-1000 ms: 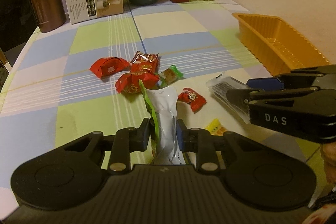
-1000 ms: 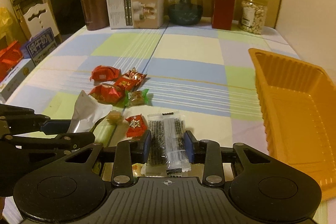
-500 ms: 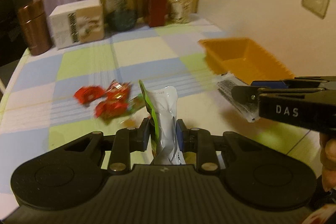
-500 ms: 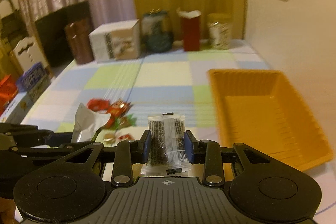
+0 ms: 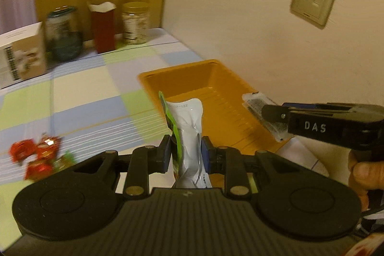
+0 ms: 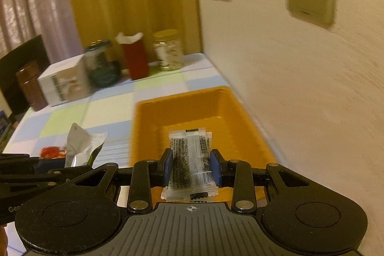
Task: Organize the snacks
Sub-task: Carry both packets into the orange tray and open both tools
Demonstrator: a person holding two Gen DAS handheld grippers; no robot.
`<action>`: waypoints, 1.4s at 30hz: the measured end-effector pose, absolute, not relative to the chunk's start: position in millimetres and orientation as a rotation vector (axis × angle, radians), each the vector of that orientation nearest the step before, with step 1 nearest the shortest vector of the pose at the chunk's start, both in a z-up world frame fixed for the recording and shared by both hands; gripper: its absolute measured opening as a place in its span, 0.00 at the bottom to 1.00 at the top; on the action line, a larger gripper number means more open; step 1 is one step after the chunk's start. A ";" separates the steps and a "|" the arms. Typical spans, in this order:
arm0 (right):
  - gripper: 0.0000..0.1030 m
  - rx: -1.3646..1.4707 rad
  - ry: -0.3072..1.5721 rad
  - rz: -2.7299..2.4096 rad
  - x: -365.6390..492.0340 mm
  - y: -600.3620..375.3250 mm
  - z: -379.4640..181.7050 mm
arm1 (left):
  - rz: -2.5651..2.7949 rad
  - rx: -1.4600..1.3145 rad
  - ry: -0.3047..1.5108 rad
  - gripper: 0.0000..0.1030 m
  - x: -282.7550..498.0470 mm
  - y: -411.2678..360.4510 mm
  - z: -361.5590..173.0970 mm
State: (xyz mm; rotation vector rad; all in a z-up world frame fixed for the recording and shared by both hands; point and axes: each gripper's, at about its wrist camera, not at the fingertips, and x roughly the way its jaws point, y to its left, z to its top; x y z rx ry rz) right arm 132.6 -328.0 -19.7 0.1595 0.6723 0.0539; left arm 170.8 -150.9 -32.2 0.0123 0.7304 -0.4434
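- Two hand-held grippers each pinch a snack. The left hand-held gripper (image 5: 186,155) has its blue pads pressed on a silver-and-green pouch (image 5: 188,133) that stands upright between them.
- The right hand-held gripper (image 6: 191,170) clamps a clear packet of dark seaweed (image 6: 190,160), whose far end pokes out over the orange tray (image 6: 144,136).
- The orange tray sits on the checked tabletop (image 5: 91,97) at the right, close to the wall, and its ribbed floor shows bare.
- Several red-wrapped candies (image 5: 36,155) lie loose on the tabletop, left of the tray and well apart from it.
- At the far edge stand a white box (image 6: 63,83), a dark glass jar (image 6: 102,66), a red carton (image 6: 134,56) and a gold-lidded jar (image 6: 168,52).
- A finger (image 5: 362,172) shows under the right hand-held gripper in the left wrist view.
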 end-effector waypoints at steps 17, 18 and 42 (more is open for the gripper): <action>0.33 0.242 0.716 -0.008 157.6 -378.3 -49.8 | -0.481 0.019 0.765 0.30 220.3 -205.6 -62.0; 0.33 0.244 0.718 -0.006 157.6 -378.7 -50.9 | -0.480 0.016 0.763 0.30 219.9 -203.5 -60.6; 0.58 0.333 0.695 0.014 155.9 -368.4 -42.2 | -0.287 -0.082 0.780 0.47 147.8 -101.3 -47.9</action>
